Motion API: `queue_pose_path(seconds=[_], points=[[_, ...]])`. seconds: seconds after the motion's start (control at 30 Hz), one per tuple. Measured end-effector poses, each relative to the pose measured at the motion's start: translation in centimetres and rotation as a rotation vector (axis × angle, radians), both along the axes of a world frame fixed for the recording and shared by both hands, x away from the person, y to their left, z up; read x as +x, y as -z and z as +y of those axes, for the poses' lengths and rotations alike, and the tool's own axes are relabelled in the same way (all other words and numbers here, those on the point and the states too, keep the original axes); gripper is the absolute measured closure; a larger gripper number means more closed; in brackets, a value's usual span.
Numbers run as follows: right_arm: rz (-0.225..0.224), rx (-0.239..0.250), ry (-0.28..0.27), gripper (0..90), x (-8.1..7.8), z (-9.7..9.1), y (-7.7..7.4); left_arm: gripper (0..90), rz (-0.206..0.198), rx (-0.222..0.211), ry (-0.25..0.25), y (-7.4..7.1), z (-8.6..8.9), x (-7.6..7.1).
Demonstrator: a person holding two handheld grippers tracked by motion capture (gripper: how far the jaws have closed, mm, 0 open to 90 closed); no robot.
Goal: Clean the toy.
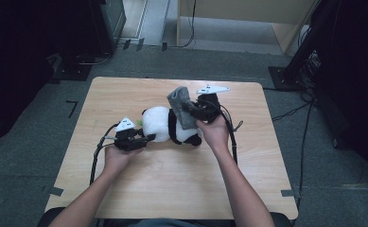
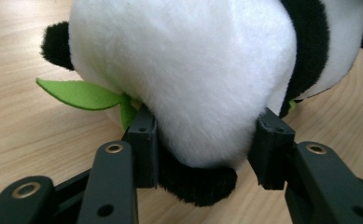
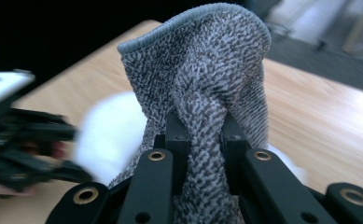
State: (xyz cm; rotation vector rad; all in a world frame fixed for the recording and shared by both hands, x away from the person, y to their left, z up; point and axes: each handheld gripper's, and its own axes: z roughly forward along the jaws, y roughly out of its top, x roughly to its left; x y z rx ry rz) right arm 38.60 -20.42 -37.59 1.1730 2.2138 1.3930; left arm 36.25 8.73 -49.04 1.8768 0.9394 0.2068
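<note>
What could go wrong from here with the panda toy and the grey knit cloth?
1. The left gripper squeezes the plush panda by its soft rounded end; the fur could slide out if the cloth is tugged.
2. The right gripper pinches only a bunched fold of the grey knit cloth, which might slip free.
3. The panda lies on its side on the table and may drag or roll.

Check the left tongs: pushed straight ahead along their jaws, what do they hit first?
The plush panda. Its white body already sits between the jaws of the left tongs, pads pressing its sides, so any advance just drives deeper into the toy lying on the table.
</note>
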Motion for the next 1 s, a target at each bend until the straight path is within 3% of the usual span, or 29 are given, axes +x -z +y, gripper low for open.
queue_pose_path(seconds=[0.07, 0.2, 0.3, 0.37, 0.43, 0.53, 0.63, 0.83, 1.0], points=[[-0.013, 0.026, -0.038, 79.6, -0.7, 1.2, -0.4, 53.1, 0.019, -0.005, -0.005, -0.2, 0.1, 0.0], [0.006, 0.077, -0.111, 79.6, -1.7, 4.0, 0.0, 53.2, 0.021, -0.005, -0.01, -0.2, 0.0, -0.1], [0.019, 0.089, -0.15, 79.6, -2.0, 6.0, 1.2, 53.2, 0.022, -0.003, -0.008, -0.4, 0.0, -0.2], [0.05, 0.131, -0.169, 79.6, -2.1, 7.0, 2.3, 53.2, 0.016, -0.003, -0.01, -0.5, -0.1, -0.3], [0.074, 0.142, -0.174, 79.6, -2.1, 7.8, 3.4, 53.2, 0.013, -0.004, -0.011, -0.6, -0.1, -0.4], [0.083, 0.083, -0.162, 79.4, -2.3, 8.6, 5.2, 54.2, 0.018, 0.001, -0.008, -0.9, -0.1, -0.5], [0.041, 0.061, -0.155, 79.4, -2.5, 8.2, 6.3, 55.7, 0.034, 0.018, 0.005, -0.6, -0.3, -0.5], [-0.014, -0.014, -0.148, 79.4, -3.4, 7.4, 6.6, 60.7, 0.039, 0.033, 0.026, -0.6, -0.4, -0.4], [-0.022, -0.051, -0.12, 79.2, -3.7, 5.8, 6.7, 62.2, 0.057, 0.019, 0.022, -0.5, -0.1, -0.2]])
